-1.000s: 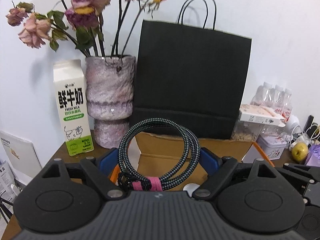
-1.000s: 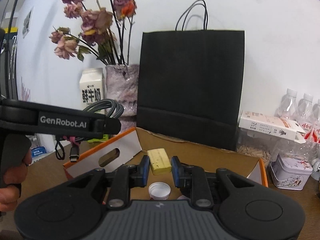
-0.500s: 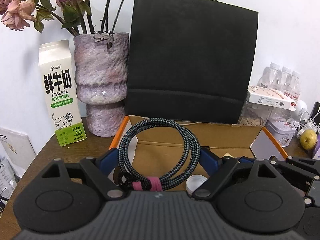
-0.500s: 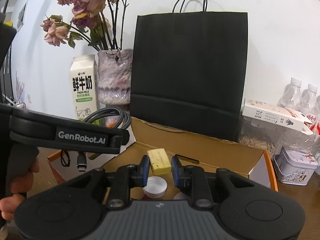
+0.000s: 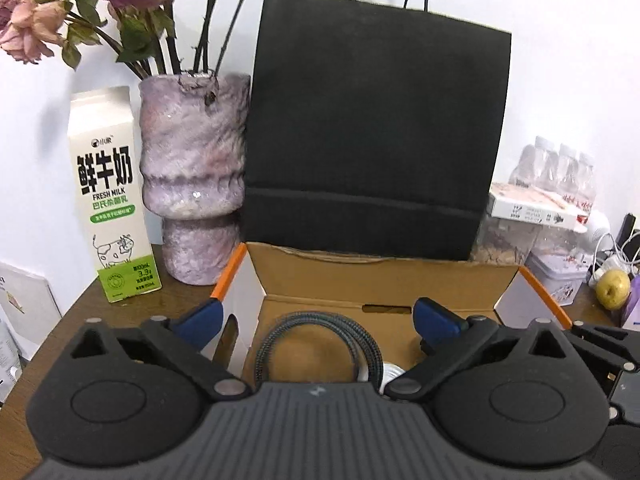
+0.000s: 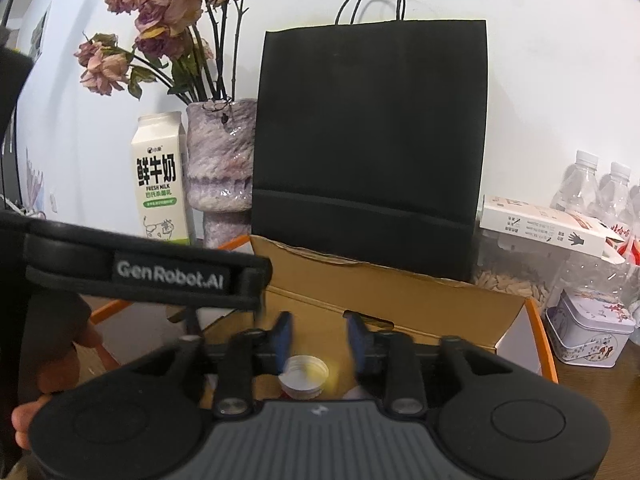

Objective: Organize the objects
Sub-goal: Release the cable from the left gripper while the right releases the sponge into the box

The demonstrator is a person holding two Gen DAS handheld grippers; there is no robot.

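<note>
So the braided cable coil (image 5: 316,340) is lying down inside the open cardboard box (image 5: 372,280), right below and between the fingers of the left hand-held gripper (image 5: 316,316), whose blue-padded jaws are spread wide with nothing pinched between them. The coil looks flat on the box floor with its loop facing up; only the far arc shows, the near half is hidden behind the gripper body, so no real long axis to call, it's basically a ring. Over in the right wrist view there's a white bottle cap (image 6: 304,372) on the box floor with a blurry yellow block (image 6: 333,374) touching it on its right, both sitting just under the right hand-held gripper (image 6: 318,330), which is also parted and not holding anything. The yellow thing is too smeared to say how it lies. The two grippers are side by side over the same box, left one over the left part, right one more toward the middle. Best guess is both items are dropped off and the next move is just lifting straight up and clear of the box walls. Behind the box on the counter (image 5: 120,312) stand a black paper bag (image 5: 372,140), a purple vase (image 5: 192,200) and a milk carton (image 5: 112,196).
</note>
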